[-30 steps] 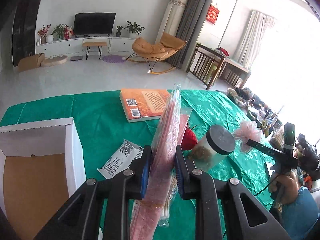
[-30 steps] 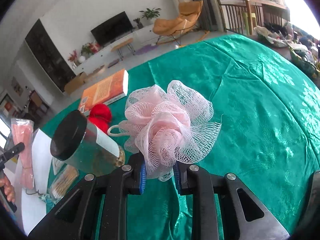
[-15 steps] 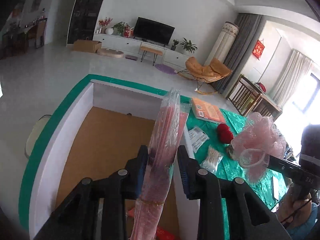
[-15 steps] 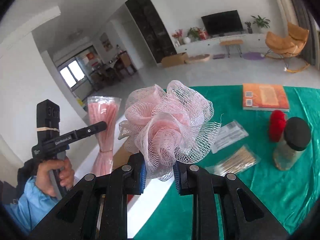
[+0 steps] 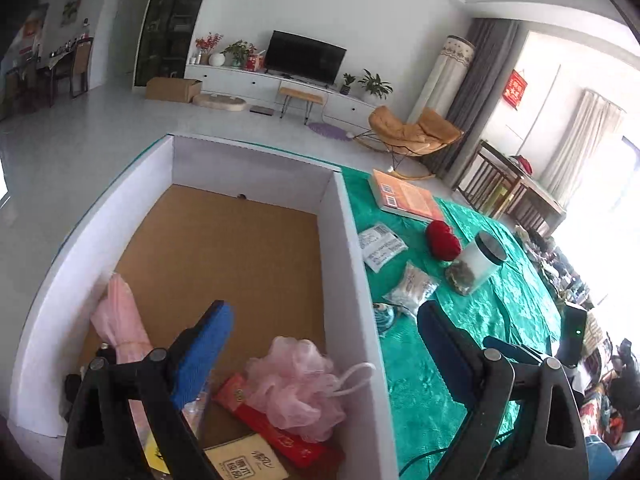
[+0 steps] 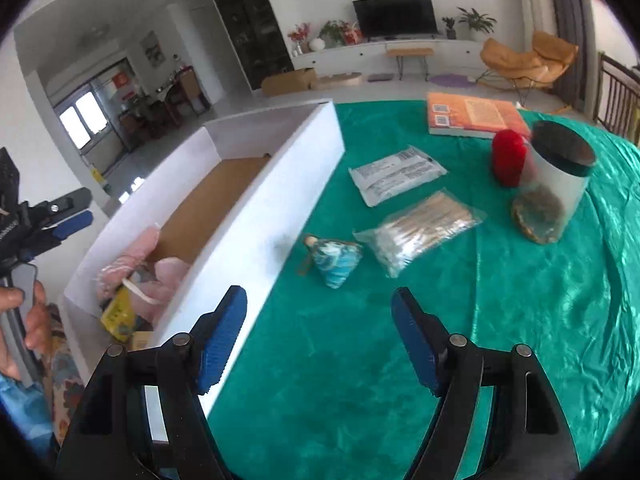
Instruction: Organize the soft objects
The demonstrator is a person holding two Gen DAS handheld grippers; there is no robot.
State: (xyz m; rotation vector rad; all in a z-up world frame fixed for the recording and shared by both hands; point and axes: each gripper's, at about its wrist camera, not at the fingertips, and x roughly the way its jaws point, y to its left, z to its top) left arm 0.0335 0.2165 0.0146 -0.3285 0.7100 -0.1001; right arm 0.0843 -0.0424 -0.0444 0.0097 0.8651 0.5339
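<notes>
Both grippers have just opened and hold nothing. The left gripper (image 5: pixel 324 344), jaws spread wide, hangs over the white cardboard box (image 5: pixel 352 240), where the pink mesh bath pouf (image 5: pixel 298 388) and the pink wrapped bundle (image 5: pixel 120 320) now lie, released. The right gripper (image 6: pixel 320 340), also spread and empty, points at the green tablecloth (image 6: pixel 520 320) near a small blue pouch (image 6: pixel 334 260), likely the next soft item.

Green-clothed table (image 6: pixel 520 320) under box (image 6: pixel 256 216), jar (image 6: pixel 556 184)
</notes>
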